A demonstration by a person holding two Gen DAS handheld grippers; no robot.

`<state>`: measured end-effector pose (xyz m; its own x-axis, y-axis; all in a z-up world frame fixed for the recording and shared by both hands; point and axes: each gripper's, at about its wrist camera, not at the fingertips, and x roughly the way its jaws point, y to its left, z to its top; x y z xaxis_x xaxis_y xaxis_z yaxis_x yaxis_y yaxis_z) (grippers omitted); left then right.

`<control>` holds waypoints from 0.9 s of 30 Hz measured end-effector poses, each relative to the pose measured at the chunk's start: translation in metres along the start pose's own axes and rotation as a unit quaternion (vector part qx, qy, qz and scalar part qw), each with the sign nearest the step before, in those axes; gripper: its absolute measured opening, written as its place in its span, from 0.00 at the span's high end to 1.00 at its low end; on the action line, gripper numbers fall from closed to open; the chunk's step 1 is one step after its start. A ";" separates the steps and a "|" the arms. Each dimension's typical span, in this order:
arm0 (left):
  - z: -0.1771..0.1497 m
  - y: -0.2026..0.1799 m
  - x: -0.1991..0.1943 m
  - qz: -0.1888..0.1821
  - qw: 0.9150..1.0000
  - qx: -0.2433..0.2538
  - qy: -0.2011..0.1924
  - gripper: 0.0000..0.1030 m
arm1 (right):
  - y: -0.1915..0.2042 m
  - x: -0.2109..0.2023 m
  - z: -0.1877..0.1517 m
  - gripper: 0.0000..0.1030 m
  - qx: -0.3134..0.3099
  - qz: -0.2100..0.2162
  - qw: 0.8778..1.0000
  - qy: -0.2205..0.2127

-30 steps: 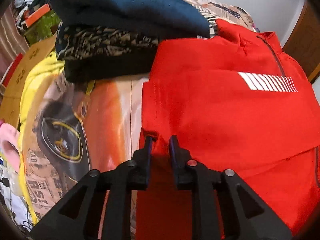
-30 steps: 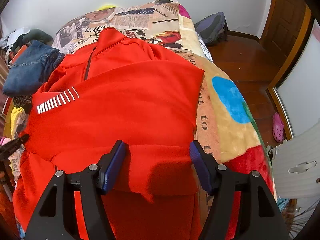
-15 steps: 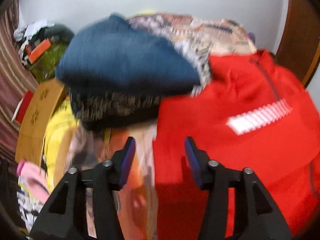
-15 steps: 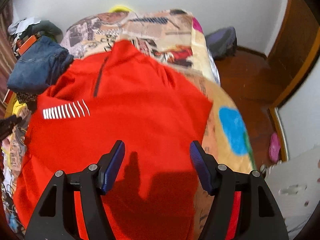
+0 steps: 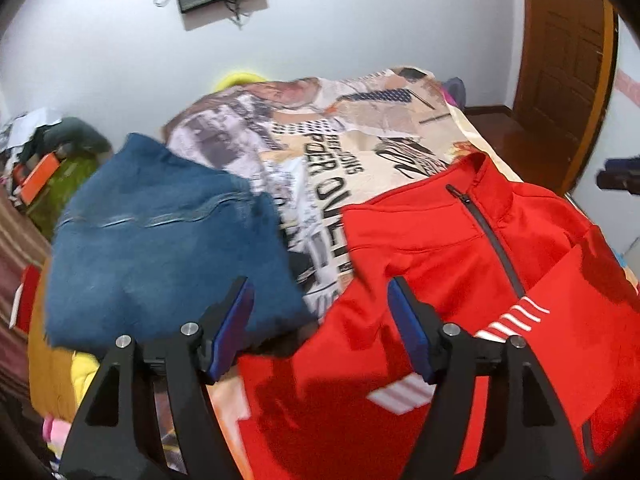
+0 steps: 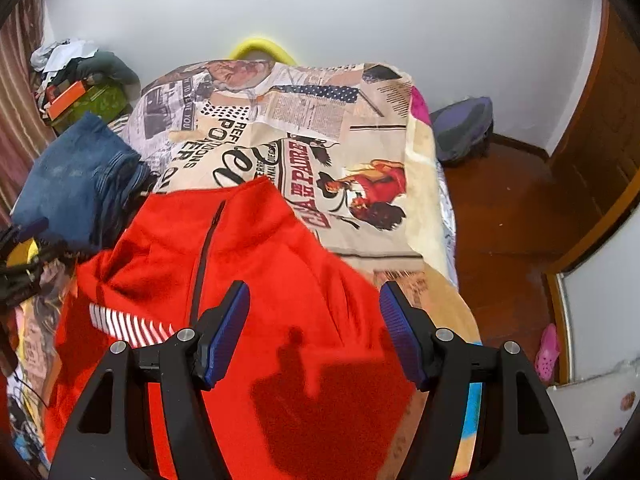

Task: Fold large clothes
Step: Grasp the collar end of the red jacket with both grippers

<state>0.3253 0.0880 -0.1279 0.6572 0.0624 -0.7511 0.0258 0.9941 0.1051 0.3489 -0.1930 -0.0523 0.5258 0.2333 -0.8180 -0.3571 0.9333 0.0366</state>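
Note:
A red zip-neck top with white stripes on the chest lies spread on the printed bedspread, collar toward the far wall. My left gripper hovers above its left shoulder edge, jaws opening, nothing between the blue pads. My right gripper hangs over the top's right side, open and empty. The left gripper's black tip shows at the left edge of the right wrist view.
A stack of folded clothes topped by blue jeans sits left of the red top. Clutter and an orange box lie by the wall. A dark bag, pink shoe and wooden door are on the right.
The left gripper let go of the red top's edge, opened, and rose back toward the collar end. The right gripper also lifted and drew forward over the top, staying open.

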 end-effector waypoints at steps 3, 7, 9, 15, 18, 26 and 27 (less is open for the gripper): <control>0.007 -0.005 0.023 -0.025 1.000 -0.001 0.017 0.33 | -0.002 0.021 0.010 0.38 0.003 0.006 1.000 0.012; 0.013 -0.008 0.066 -0.070 0.995 -0.033 0.058 0.34 | -0.005 0.057 0.021 0.38 0.001 0.011 0.999 0.043; 0.014 -0.011 0.085 -0.079 0.993 -0.046 0.078 0.34 | -0.006 0.079 0.026 0.38 -0.002 0.017 0.998 0.065; 0.012 -0.028 0.124 -0.067 0.991 -0.041 0.107 0.33 | -0.008 0.133 0.031 0.38 0.005 0.050 0.991 0.128; 0.013 -0.037 0.129 -0.073 0.992 -0.021 0.103 0.33 | -0.004 0.141 0.032 0.33 -0.010 0.043 0.992 0.120; 0.018 -0.033 0.134 -0.125 0.986 -0.060 0.097 0.54 | -0.001 0.134 0.027 0.56 -0.013 0.069 0.995 0.075; 0.019 -0.032 0.133 -0.125 0.986 -0.059 0.098 0.63 | 0.000 0.130 0.025 0.65 -0.015 0.062 0.995 0.070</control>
<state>0.4263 0.0624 -0.2188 0.4841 -0.1806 -0.8562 0.0721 0.9834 -0.1667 0.4369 -0.1561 -0.1441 0.3643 0.3050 -0.8799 -0.4363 0.8906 0.1281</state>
